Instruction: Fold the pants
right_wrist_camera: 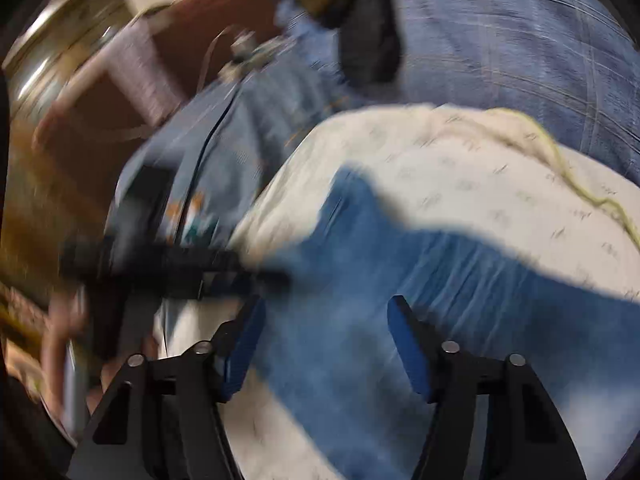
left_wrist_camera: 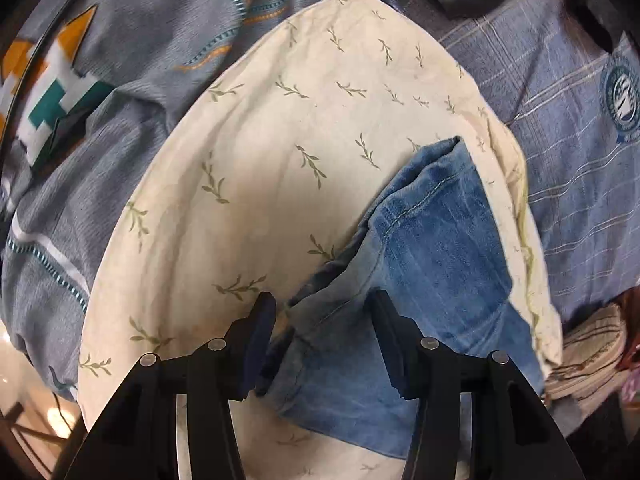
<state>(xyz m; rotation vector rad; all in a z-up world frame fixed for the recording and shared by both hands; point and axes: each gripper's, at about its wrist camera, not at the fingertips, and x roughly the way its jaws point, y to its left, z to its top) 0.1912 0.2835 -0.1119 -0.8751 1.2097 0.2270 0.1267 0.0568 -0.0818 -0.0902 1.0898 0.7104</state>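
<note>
Left gripper (left_wrist_camera: 322,336): was seen lowest in the left wrist view, its black fingers spread apart; a bunched edge of denim lay between them, and no grip on it could be made out.
Left gripper pads (left_wrist_camera: 256,344): dark blue, the left one seen just beside the rumpled hem of the cloth; contact could not be judged.
Right gripper (right_wrist_camera: 324,340): was seen lowest in the right wrist view, fingers likewise spread, with blue denim lying under and between them; nothing was pinched.
Right gripper pads (right_wrist_camera: 408,348): bright blue, set on black fingers; the view was heavily blurred.
Jeans (left_wrist_camera: 420,248): blue denim, partly folded, were laid on the right part of the cream cloth in the left wrist view; a stitched hem end was turned toward the far side. In the right wrist view the same jeans (right_wrist_camera: 380,280) were spread as a broad blue band across the cream cloth.
Cream cloth (left_wrist_camera: 260,152): pale, printed with small green sprigs, was spread beneath the jeans.
Grey patterned blanket (left_wrist_camera: 132,60): was lying to the left and beyond, with orange, teal and white blocks.
Blue checked sheet (left_wrist_camera: 560,128): was lying to the right and beyond, bearing a round teal emblem (left_wrist_camera: 622,98).
Striped fabric (left_wrist_camera: 588,348): was bunched at the right edge, off the cream cloth.
</note>
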